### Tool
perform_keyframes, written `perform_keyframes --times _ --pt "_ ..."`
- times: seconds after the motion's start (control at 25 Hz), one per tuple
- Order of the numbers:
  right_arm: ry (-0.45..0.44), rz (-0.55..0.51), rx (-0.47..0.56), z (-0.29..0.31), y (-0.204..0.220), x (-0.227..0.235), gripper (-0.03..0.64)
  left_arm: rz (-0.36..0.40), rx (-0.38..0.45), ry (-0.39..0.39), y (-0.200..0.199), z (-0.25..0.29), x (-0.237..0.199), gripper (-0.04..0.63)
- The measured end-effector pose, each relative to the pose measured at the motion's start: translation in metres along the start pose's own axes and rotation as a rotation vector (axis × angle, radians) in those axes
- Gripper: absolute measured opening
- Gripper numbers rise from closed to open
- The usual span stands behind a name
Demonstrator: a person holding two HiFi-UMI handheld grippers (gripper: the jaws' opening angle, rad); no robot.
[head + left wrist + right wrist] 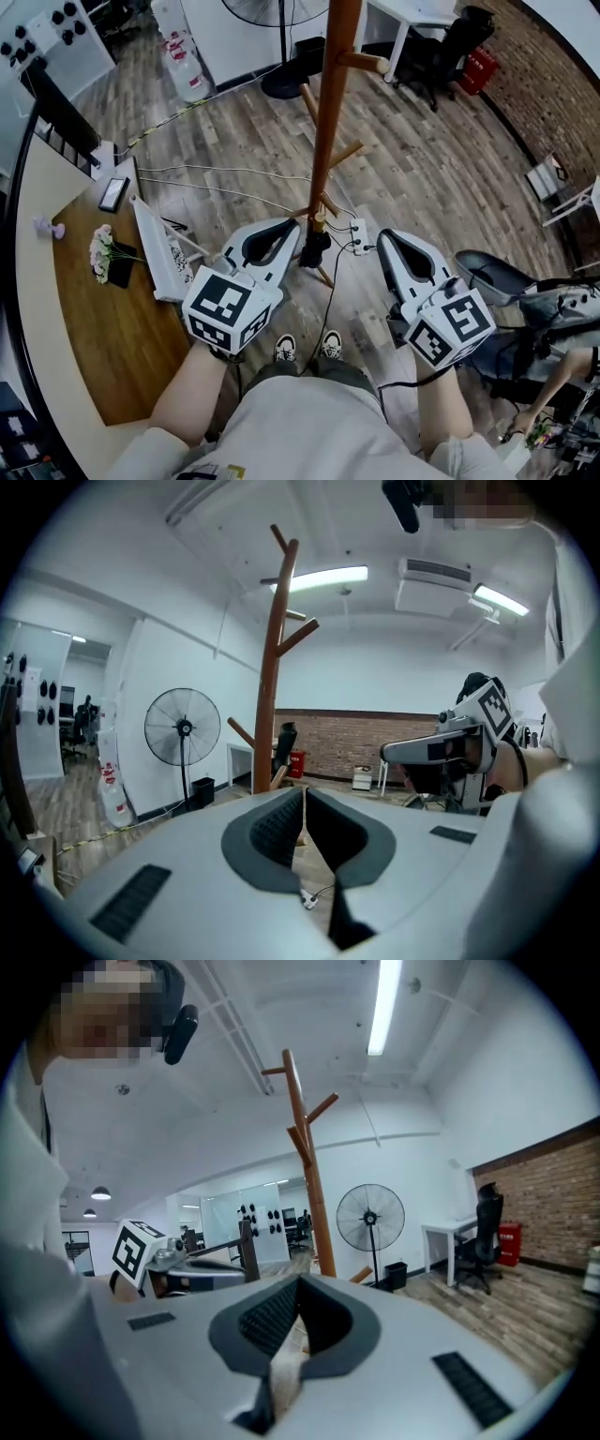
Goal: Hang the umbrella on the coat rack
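The wooden coat rack [328, 122] rises in the middle of the head view, with pegs up its pole; it also shows as the coat rack [272, 686] and the coat rack [307, 1176] in the gripper views. A small black bundle [314, 247] sits low against the pole; I cannot tell whether it is the umbrella. My left gripper [296, 225] points at the pole's lower part, shut and empty. My right gripper [382, 236] is to the pole's right, also shut and empty. In their own views the left gripper [304, 794] and the right gripper [300, 1283] show jaws meeting with nothing between.
A wooden table [103, 319] runs along the left with flowers [101, 251] and a white rack-like object [155, 248]. A power strip [358, 236] and cables lie on the floor by the rack's foot. A standing fan [183, 728] and an office chair [450, 47] stand beyond.
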State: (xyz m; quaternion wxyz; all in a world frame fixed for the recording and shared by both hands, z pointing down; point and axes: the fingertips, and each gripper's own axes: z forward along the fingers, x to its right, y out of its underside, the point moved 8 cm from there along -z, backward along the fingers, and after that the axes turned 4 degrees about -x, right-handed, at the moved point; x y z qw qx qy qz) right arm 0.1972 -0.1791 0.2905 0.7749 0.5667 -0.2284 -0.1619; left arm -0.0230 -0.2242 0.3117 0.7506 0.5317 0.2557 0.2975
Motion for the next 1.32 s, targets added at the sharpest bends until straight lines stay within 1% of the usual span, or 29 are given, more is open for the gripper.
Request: perform_keyframes --times 0.2,0.32,0.44,0.52,0.68,0.88,1.04,1.32 --pt "-0.002 0.008 0.016 -0.023 -0.002 -0.014 0.005 0.050 0.042 0.022 -0.018 -0.020 0.014 0.014" --pt "0.006 0.042 0.041 -0.039 -0.003 -0.022 0.005 0.071 0.082 0.046 -0.024 -0.031 0.024 0.014" --pt "0.011 0.029 0.043 -0.049 -0.004 -0.031 0.004 0.073 0.134 0.057 -0.028 -0.041 0.029 0.014" --pt "0.003 0.043 0.037 -0.052 -0.002 -0.035 0.003 0.065 0.155 0.057 -0.027 -0.047 0.030 0.014" --pt "-0.025 0.106 0.049 -0.058 0.002 -0.042 0.004 0.043 0.150 0.063 -0.022 -0.054 0.032 0.014" --pt "-0.010 0.102 0.053 -0.064 0.002 -0.047 0.004 0.045 0.136 0.081 -0.020 -0.057 0.038 0.014" --pt "0.003 0.076 0.051 -0.066 0.001 -0.051 0.004 0.060 0.135 0.098 -0.023 -0.057 0.041 0.014" --pt "-0.009 0.102 0.076 -0.065 -0.002 -0.056 0.004 0.078 0.139 0.104 -0.027 -0.062 0.041 0.014"
